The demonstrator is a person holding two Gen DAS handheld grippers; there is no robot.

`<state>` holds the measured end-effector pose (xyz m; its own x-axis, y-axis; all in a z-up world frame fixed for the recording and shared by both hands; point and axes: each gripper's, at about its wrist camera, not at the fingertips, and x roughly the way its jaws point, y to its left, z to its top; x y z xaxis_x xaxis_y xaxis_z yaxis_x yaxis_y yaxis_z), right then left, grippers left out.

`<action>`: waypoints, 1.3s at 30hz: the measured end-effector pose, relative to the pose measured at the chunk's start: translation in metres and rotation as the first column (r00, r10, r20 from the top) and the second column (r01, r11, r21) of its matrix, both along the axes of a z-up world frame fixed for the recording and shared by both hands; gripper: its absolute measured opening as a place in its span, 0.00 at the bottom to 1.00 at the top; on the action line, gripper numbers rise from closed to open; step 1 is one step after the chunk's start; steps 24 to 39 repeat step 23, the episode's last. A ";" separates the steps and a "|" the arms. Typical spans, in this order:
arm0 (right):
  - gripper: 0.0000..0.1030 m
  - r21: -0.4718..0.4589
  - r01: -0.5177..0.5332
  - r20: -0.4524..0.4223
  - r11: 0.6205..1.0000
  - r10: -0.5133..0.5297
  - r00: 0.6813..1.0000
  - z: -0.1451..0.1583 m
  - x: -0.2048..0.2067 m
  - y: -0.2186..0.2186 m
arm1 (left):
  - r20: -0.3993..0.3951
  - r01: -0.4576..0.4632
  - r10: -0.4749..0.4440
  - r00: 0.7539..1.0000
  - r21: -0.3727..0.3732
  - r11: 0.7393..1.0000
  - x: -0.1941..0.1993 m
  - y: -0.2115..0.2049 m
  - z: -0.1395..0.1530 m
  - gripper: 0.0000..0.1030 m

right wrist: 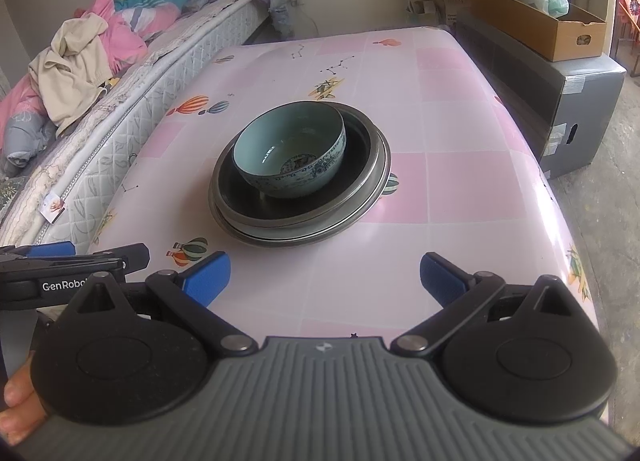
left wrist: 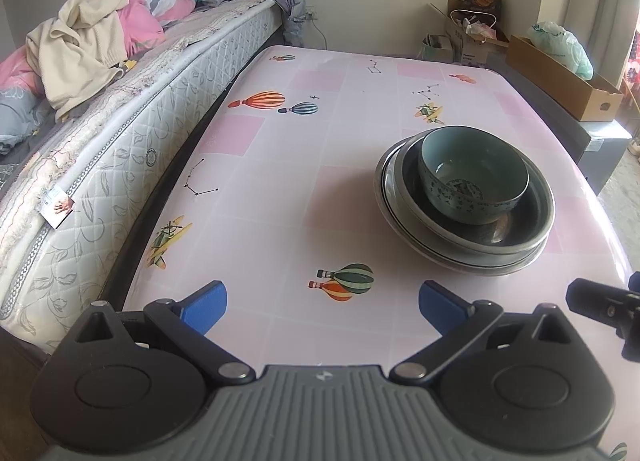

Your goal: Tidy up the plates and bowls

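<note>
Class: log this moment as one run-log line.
left gripper: open | right gripper: open | pale blue patterned ceramic bowl: in stacked dark round plates

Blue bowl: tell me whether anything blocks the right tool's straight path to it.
Nothing visible does. The right tool is open, and only bare tablecloth lies between it and the stack. The blue bowl sits tilted in the dark plates, whose near rim it must clear.

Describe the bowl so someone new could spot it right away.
Look at the pink patterned table beside the bed. One stack of dishes sits there; the bowl is on top, teal with blue patterning, deeper than the dark plates beneath.
</note>
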<state>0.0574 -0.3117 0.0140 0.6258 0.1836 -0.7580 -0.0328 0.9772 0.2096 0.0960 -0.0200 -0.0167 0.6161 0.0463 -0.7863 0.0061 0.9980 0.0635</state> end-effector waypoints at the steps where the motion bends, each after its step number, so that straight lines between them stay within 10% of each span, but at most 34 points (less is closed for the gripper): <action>1: 0.99 0.000 0.000 0.000 1.000 0.000 1.000 0.000 0.000 0.000 | 0.000 0.000 0.000 1.000 0.000 1.000 0.000 0.000 0.000 1.00; 39: 0.99 -0.004 -0.011 -0.010 1.000 0.011 1.000 -0.001 0.001 0.002 | -0.007 -0.006 0.006 1.000 -0.007 1.000 0.000 0.003 -0.002 1.00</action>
